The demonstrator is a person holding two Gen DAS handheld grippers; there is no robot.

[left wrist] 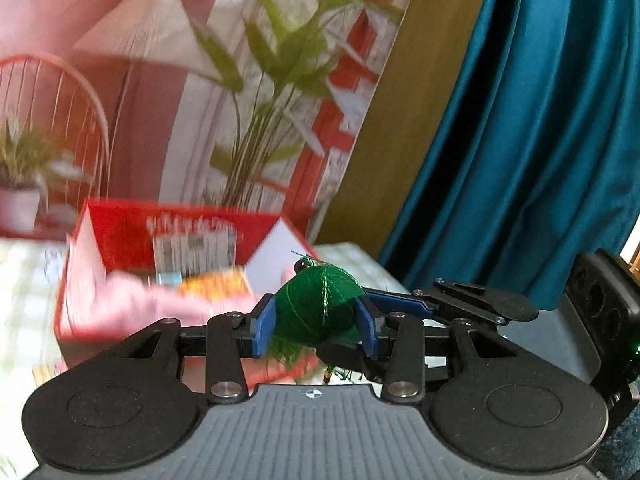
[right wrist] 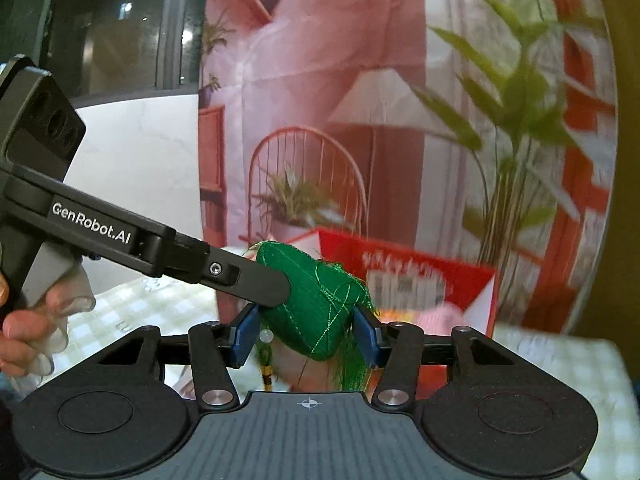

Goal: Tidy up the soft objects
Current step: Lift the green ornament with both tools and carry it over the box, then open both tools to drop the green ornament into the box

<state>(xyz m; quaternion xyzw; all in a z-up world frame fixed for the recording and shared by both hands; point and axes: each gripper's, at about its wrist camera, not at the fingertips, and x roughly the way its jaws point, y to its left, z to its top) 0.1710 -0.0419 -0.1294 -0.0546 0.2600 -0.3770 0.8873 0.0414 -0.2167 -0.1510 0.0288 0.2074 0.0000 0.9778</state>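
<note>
A green pouch (left wrist: 316, 308) wound with thread, with a green tassel and beads, is held up in the air by both grippers. In the left wrist view my left gripper (left wrist: 316, 322) is shut on it, the blue pads pressing both sides. My right gripper's arms come in from the right to the same pouch. In the right wrist view the pouch (right wrist: 320, 320) sits between the blue pads of my right gripper (right wrist: 306, 336), which is shut on it. A black finger (right wrist: 256, 284) of the left gripper lies across its upper left.
An open red box (left wrist: 120, 236) stands behind the pouch on a checked tablecloth (right wrist: 132, 308), with a pink soft thing (left wrist: 132, 304) and an orange item (left wrist: 216, 284) inside. A printed backdrop hangs behind, a teal curtain (left wrist: 520, 140) to the right. A person's hand (right wrist: 24, 332) grips the left handle.
</note>
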